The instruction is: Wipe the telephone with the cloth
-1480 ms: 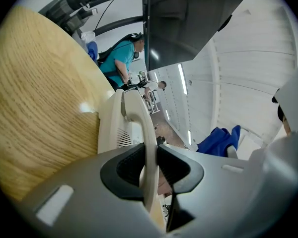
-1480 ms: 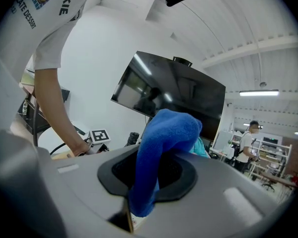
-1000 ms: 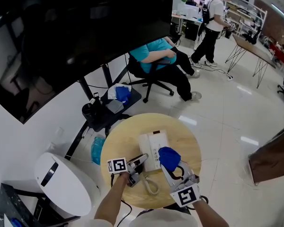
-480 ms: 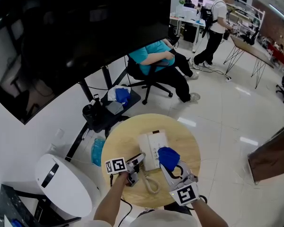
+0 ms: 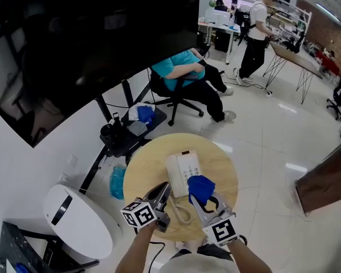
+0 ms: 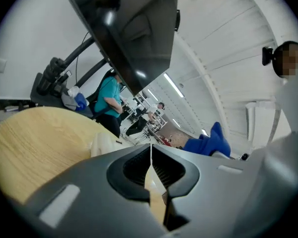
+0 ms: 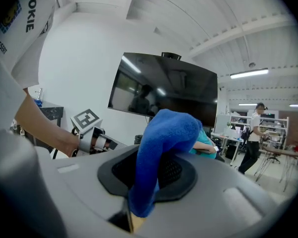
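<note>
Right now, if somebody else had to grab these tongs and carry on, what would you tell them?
Left tongs: the jaws have just closed and nothing is between them. They are held over the near edge of the round wooden table.
Right tongs: shut on the blue cloth, which bulges out in front of the jaws.
Telephone: white, in the middle of the table. The cloth is at its near right corner; I cannot tell if it touches.
Done: cloth picked up. Nothing shows whether any wiping has happened.
Left: wipe the telephone with the cloth.
</note>
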